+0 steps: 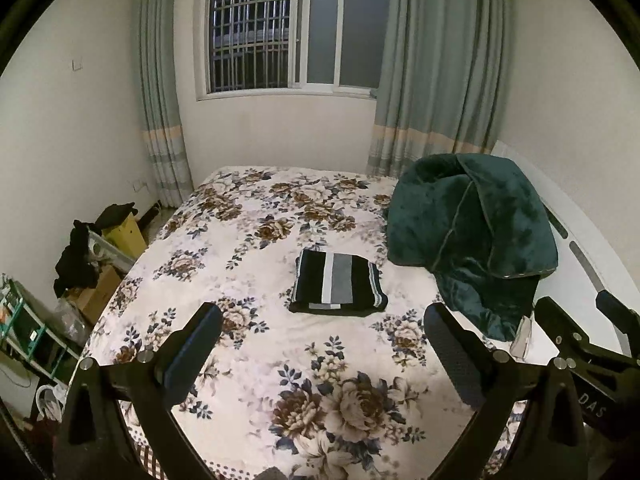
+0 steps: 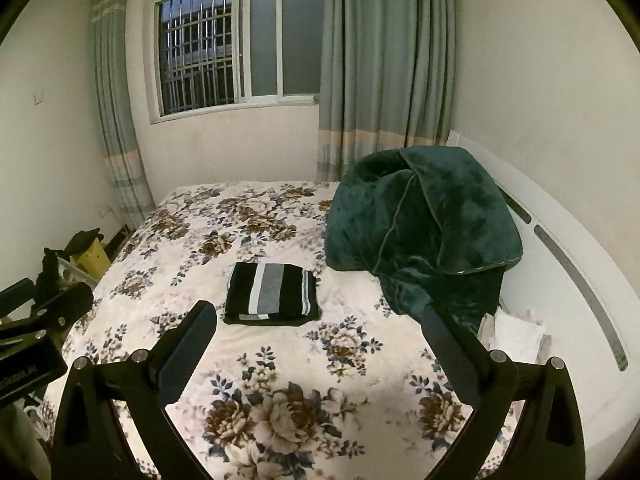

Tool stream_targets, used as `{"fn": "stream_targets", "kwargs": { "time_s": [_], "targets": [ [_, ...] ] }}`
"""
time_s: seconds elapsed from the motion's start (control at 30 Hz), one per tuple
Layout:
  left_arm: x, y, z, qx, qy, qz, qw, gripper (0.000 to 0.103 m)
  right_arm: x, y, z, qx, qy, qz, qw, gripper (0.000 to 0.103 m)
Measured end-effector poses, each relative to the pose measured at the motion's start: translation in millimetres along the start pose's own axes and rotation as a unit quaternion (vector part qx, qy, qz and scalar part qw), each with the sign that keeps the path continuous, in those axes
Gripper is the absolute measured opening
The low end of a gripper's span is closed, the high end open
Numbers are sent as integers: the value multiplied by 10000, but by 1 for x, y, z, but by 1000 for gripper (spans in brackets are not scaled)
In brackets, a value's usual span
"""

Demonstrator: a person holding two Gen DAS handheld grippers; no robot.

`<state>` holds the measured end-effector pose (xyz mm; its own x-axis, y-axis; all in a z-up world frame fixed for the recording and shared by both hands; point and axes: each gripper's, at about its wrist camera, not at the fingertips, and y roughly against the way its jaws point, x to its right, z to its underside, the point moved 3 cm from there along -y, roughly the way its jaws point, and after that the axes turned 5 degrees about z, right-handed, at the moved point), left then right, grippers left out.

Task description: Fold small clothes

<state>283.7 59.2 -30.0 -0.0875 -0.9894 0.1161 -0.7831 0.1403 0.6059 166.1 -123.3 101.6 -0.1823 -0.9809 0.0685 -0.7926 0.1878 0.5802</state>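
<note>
1. A folded striped garment is seen lying flat on the flowered bedspread, near the middle of the bed, as a tidy rectangle with black, white and grey bands.
2. The left gripper is held above the near part of the bed with its two fingers spread wide apart; nothing is held between them, and the garment lies beyond them, untouched.
3. The right gripper is likewise held with its fingers wide apart and empty, and the same garment is seen past its fingertips, apart from them.
4. In the left wrist view, part of the right gripper's black frame is seen at the right edge; in the right wrist view, part of the left gripper's frame is seen at the left edge.
5. A dark green blanket is heaped at the right side of the bed, just beside the garment but not touching it, against the white headboard.
6. Something pale and folded is tucked below the blanket near the headboard; what it is cannot be told.
7. A barred window with grey-green curtains is set in the far wall.
8. Boxes and dark clutter are piled on the floor to the left of the bed.
</note>
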Motion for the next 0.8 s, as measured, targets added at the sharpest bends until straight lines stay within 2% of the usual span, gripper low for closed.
{"fn": "stream_targets", "kwargs": {
  "time_s": [0.8],
  "targets": [
    [0,13,-3,106,-87,-238,9996,103,3,18,-8,49,54,-87,9999,103]
  ]
}}
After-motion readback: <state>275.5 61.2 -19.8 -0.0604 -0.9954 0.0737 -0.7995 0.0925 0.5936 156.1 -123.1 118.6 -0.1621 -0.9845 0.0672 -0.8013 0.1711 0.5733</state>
